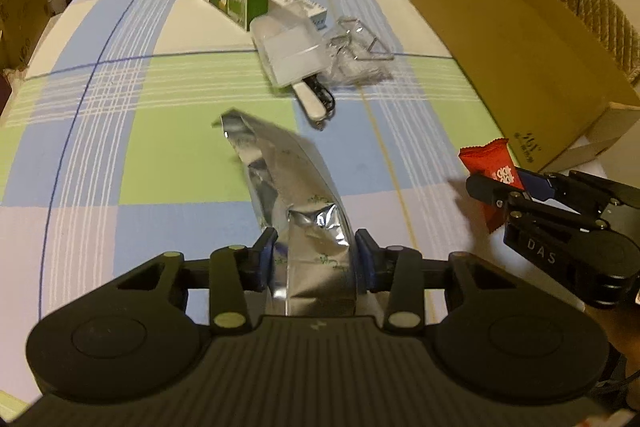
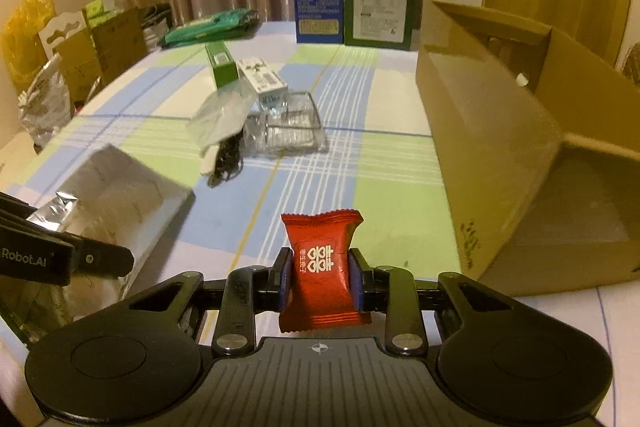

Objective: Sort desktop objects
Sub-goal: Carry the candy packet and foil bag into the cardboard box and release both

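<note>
Left wrist view: the left tool (image 1: 316,261) clamps a silver foil pouch (image 1: 288,183) between its pads; the pouch extends ahead of the tool, above the bench (image 1: 120,155). To its right, the right tool (image 1: 504,187) grips a red candy (image 1: 490,169). A carton (image 1: 520,39) stands further right.

Right wrist view: the right tool (image 2: 320,277) is closed on the candy (image 2: 322,263), held upright. The carton (image 2: 500,131) lies open to its right; the pouch (image 2: 120,195) and left tool (image 2: 100,261) are to its left.
</note>
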A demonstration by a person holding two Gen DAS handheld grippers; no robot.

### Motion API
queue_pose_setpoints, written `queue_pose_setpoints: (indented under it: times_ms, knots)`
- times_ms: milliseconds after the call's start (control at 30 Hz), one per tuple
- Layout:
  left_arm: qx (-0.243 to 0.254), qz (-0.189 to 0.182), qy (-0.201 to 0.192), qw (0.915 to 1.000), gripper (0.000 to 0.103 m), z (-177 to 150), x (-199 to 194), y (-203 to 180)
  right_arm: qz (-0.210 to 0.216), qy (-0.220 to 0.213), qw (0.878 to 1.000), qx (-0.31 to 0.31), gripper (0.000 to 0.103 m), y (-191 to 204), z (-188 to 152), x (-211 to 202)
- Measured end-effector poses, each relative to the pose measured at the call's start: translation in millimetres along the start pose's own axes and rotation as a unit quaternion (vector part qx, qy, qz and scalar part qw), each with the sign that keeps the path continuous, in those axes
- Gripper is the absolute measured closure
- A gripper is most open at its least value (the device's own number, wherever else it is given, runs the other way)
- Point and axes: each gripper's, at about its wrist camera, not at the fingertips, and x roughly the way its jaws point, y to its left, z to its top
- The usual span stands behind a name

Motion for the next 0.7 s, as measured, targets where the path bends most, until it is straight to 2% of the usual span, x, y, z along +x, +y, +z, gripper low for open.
queue_pose_setpoints:
  times_ms: [300,533,600,700]
  knots:
    - [-0.003,-0.015,-0.005,0.9999,0.070,-6,-22,-8,-0.002,-0.017,1.000,0.013,0.077,-7,-1,-31]
    - [-0.023,-0.039,0.036,0.9983,0.071,-17,-11,-2,-0.002,-0.010,1.000,0.023,0.077,-12,-12,-32]
    - [-0.023,-0.032,0.044,0.9983,0.071,-17,-7,-1,-0.001,-0.007,1.000,0.025,0.077,-13,-14,-30]
    - [-0.021,-0.031,0.057,0.9977,0.065,-14,1,-1,0.002,-0.004,1.000,0.026,0.077,-13,-15,-26]
